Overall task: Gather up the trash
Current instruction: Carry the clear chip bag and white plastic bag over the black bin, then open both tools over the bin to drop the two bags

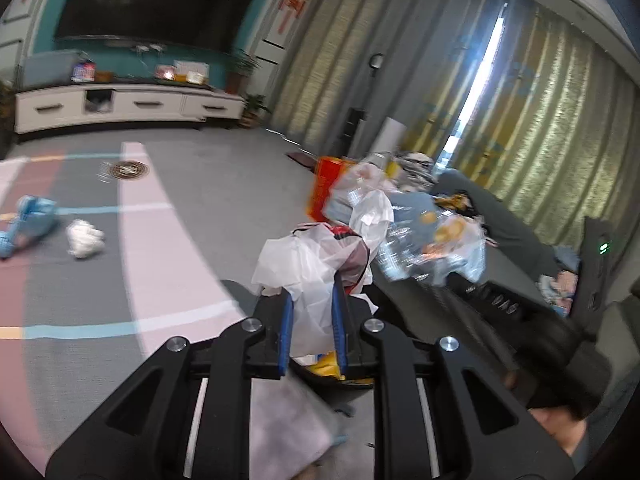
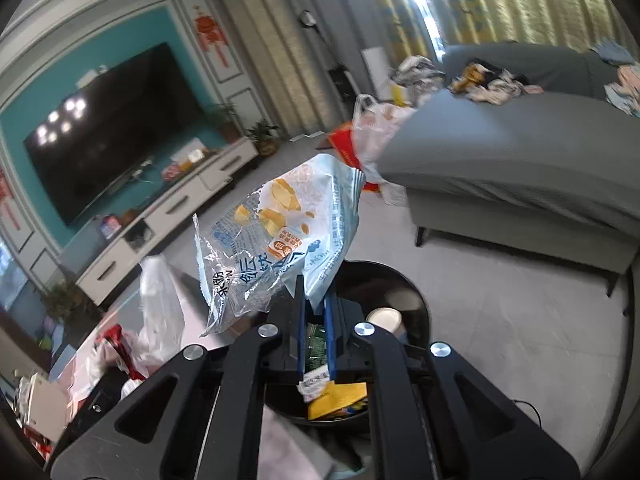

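My left gripper (image 1: pixel 312 296) is shut on a crumpled white plastic bag (image 1: pixel 304 260) with red and dark bits inside. My right gripper (image 2: pixel 314 294) is shut on the lower edge of a pale blue and clear snack wrapper (image 2: pixel 280 228) printed with yellow pieces. That wrapper (image 1: pixel 440 240) also shows to the right in the left wrist view. Both grippers hang over a round black bin (image 2: pixel 404 280). The bin holds a paper cup (image 2: pixel 384 318), a yellow wrapper (image 2: pixel 338 398) and a green packet (image 2: pixel 316 344). The white bag (image 2: pixel 160 304) appears at the left of the right wrist view.
On the patterned floor lie a white paper wad (image 1: pixel 84 238) and a blue bag (image 1: pixel 34 216). A grey sofa (image 2: pixel 520 152) with clutter stands to the right, with an orange box (image 1: pixel 326 184) and filled plastic bags beside it. A white TV cabinet (image 1: pixel 128 106) lines the far wall.
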`<state>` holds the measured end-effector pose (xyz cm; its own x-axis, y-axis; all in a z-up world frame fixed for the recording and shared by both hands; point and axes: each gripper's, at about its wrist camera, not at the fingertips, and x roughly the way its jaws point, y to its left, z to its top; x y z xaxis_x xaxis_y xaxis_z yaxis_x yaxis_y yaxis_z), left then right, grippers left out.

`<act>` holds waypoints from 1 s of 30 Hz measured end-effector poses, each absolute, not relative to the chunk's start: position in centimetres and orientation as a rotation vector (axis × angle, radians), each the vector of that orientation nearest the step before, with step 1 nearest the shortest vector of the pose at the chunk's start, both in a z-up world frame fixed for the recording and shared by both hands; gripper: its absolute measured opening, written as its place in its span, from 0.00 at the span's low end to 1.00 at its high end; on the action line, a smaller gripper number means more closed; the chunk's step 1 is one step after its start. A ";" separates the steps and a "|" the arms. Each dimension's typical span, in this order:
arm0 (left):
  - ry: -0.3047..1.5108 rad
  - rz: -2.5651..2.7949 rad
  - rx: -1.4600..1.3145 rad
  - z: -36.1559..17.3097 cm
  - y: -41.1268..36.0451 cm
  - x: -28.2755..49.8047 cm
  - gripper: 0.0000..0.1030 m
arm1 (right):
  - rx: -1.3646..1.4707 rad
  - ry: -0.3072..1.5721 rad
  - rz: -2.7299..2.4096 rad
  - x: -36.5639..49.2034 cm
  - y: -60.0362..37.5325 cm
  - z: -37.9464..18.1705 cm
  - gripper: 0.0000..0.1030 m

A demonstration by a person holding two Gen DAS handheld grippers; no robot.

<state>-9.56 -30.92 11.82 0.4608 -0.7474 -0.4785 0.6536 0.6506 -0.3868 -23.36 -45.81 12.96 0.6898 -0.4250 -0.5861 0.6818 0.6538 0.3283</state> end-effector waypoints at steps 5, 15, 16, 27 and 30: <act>0.785 -0.929 -0.194 9.9 -34.3 -7.5 0.17 | 0.602 0.550 -0.700 -23.4 -47.1 11.0 0.09; 0.981 -0.933 -0.240 4.3 -38.6 -3.9 0.22 | 0.621 0.701 -0.761 -21.3 -49.2 7.0 0.09; 0.988 -0.932 -0.241 3.9 -38.8 -3.8 0.23 | 0.617 0.720 -0.763 -21.0 -49.2 6.7 0.09; 0.936 -0.898 -0.270 5.0 -36.2 -4.3 0.92 | 0.622 0.697 -0.758 -21.3 -49.0 7.3 0.46; 0.913 -0.841 -0.288 6.5 -33.3 -4.2 0.95 | 0.583 0.683 -0.768 -21.3 -48.2 8.3 0.51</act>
